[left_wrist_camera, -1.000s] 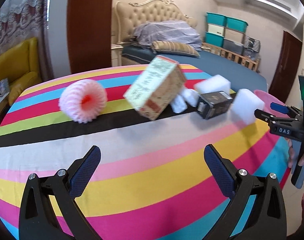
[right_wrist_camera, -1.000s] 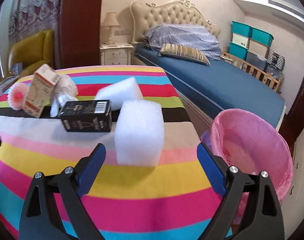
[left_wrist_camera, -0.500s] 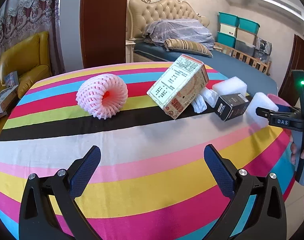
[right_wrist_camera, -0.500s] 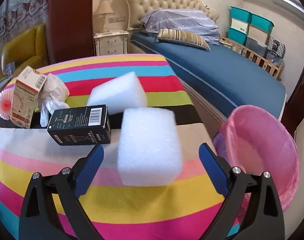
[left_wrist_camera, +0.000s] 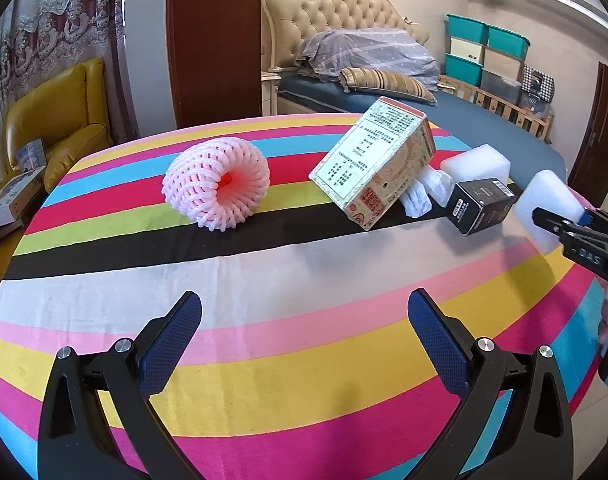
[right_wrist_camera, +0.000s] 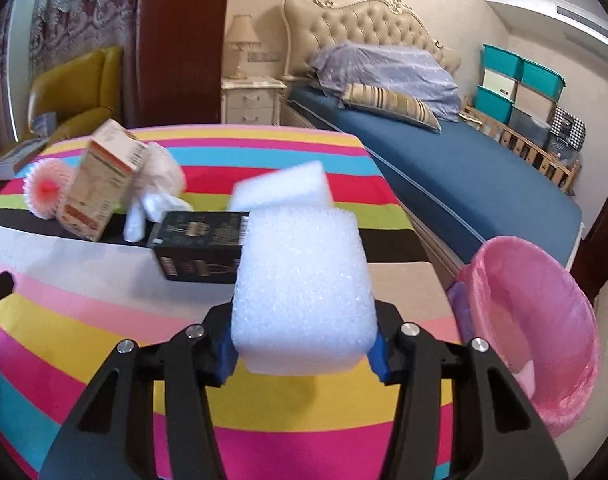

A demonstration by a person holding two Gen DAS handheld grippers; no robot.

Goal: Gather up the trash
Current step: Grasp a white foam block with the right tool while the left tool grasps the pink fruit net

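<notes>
My right gripper [right_wrist_camera: 304,354] is shut on a white foam block [right_wrist_camera: 304,288], which also shows in the left wrist view [left_wrist_camera: 549,204]. Behind it on the striped table lie a black box [right_wrist_camera: 198,250], a second foam block [right_wrist_camera: 282,190], a crumpled white wrapper [right_wrist_camera: 156,196], a tilted carton [right_wrist_camera: 100,188] and a pink foam fruit net [right_wrist_camera: 46,192]. My left gripper [left_wrist_camera: 304,340] is open and empty over the near part of the table, well short of the fruit net [left_wrist_camera: 216,184] and the carton [left_wrist_camera: 375,168].
A pink-lined trash bin [right_wrist_camera: 539,320] stands on the floor off the table's right edge. A bed [right_wrist_camera: 455,168] lies behind it. A yellow armchair [left_wrist_camera: 56,120] stands at the far left.
My right gripper has moved up to the near foam block and closed on it. My left gripper stayed open, and its view swung slightly to the left.
</notes>
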